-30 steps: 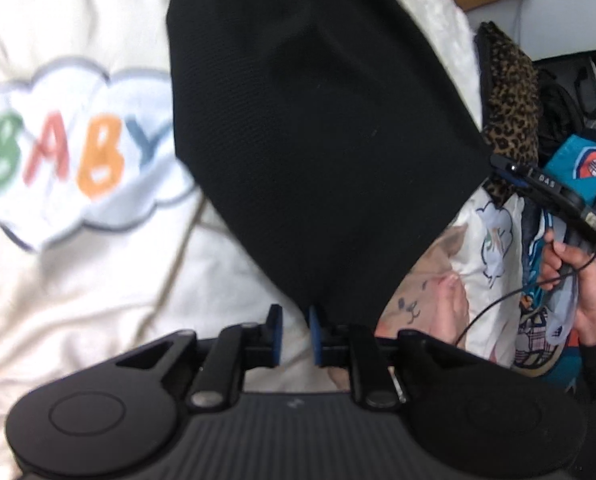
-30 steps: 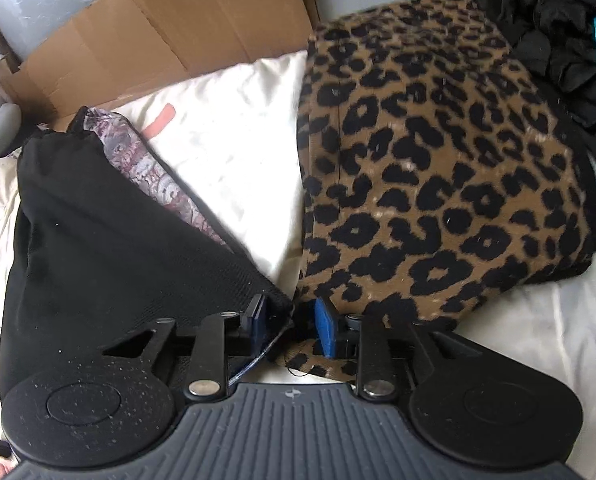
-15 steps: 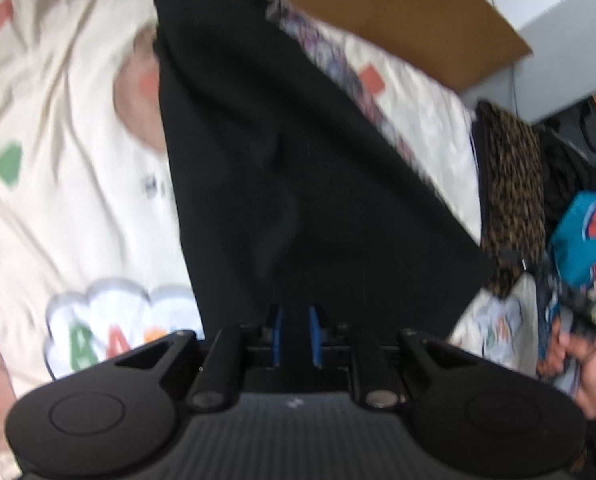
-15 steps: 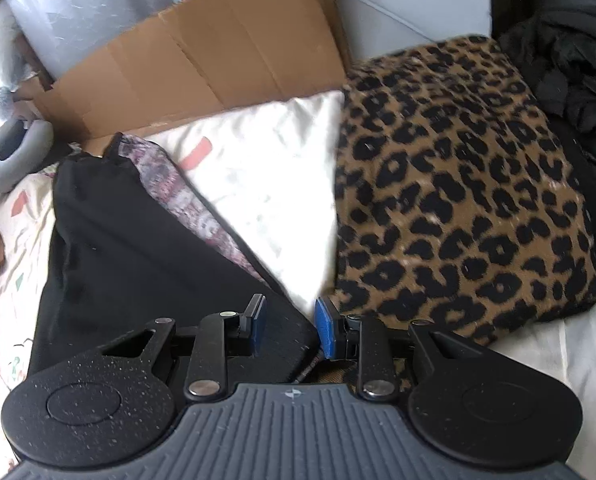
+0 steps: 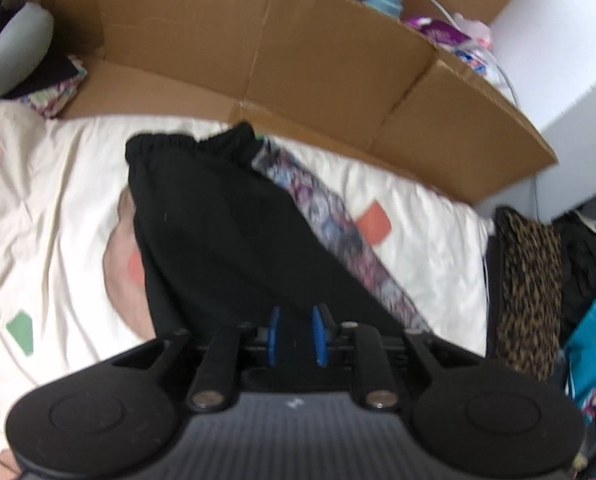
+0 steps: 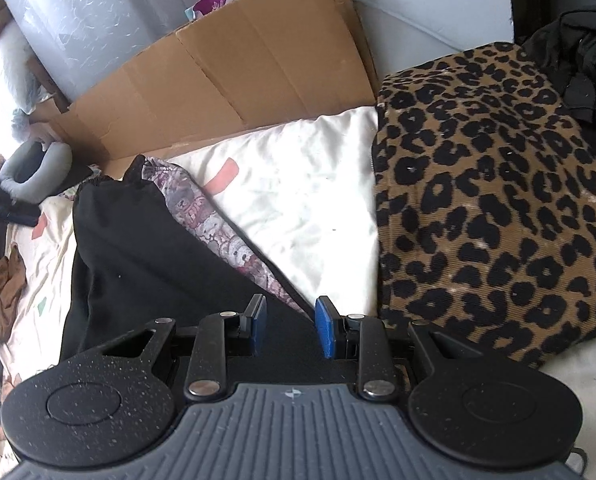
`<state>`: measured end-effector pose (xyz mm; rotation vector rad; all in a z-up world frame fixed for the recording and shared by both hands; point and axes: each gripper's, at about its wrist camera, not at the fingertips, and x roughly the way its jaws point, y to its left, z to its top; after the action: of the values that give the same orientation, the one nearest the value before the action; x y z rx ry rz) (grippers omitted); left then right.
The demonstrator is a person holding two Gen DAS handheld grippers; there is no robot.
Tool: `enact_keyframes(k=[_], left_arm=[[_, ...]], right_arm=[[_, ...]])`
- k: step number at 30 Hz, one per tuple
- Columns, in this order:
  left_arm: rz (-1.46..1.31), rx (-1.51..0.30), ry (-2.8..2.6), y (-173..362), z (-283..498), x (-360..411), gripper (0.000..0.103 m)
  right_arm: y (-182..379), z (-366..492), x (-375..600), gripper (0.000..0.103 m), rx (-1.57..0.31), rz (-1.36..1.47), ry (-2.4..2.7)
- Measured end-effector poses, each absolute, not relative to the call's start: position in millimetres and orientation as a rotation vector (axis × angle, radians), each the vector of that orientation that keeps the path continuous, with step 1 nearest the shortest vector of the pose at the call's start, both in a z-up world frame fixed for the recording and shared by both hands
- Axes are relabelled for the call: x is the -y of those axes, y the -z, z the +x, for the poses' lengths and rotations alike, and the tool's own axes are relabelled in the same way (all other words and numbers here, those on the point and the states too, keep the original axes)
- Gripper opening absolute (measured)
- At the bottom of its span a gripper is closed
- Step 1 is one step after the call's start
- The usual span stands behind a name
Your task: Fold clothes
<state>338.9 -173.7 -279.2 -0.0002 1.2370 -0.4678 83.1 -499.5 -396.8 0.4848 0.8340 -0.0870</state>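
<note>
**Black garment swung up the bed, both tongs still on its near hem**

The bed [image 5: 49, 208], with its cream sheet of coloured patches, carries everything. Along its far edge stands the flattened cardboard [image 5: 298, 64], newly in the left view: a second ago that camera stared down at a "BABY" cloud print, so the left hand has lifted and tipped forward.

At the right edge of the bed lies the leopard-print piece [image 6: 494, 208], already a neat block, just beside a dark heap of clothes [image 6: 578, 64] waiting their turn.

Now the black garment [image 5: 225, 240]: it stretches from its gathered waistband near the far edge back to the near edge, overlapping a patterned purple cloth [image 5: 346, 240] along its right side. It lies longer and flatter than a moment back, when it hung as a slanted sheet.

The left tongs [image 5: 295, 336] are drawn fairly close with black cloth between the blue pads [image 5: 273, 336]; I judge they pinch the hem, though the contact is hard to see. The right tongs [image 6: 289, 332] have spread from half a second ago, cloth lying loose between them.

My read: the garment is laid out and the right side is letting go, so the crosswise fold comes next.
</note>
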Motion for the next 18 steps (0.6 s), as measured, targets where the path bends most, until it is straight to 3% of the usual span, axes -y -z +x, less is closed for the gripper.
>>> enact_keyframes(k=[18], left_arm=[[0.027, -1.174, 0.346, 299, 429, 234, 0.019]], right_arm=[[401, 110, 486, 0.031, -0.817, 0.447, 0.049]])
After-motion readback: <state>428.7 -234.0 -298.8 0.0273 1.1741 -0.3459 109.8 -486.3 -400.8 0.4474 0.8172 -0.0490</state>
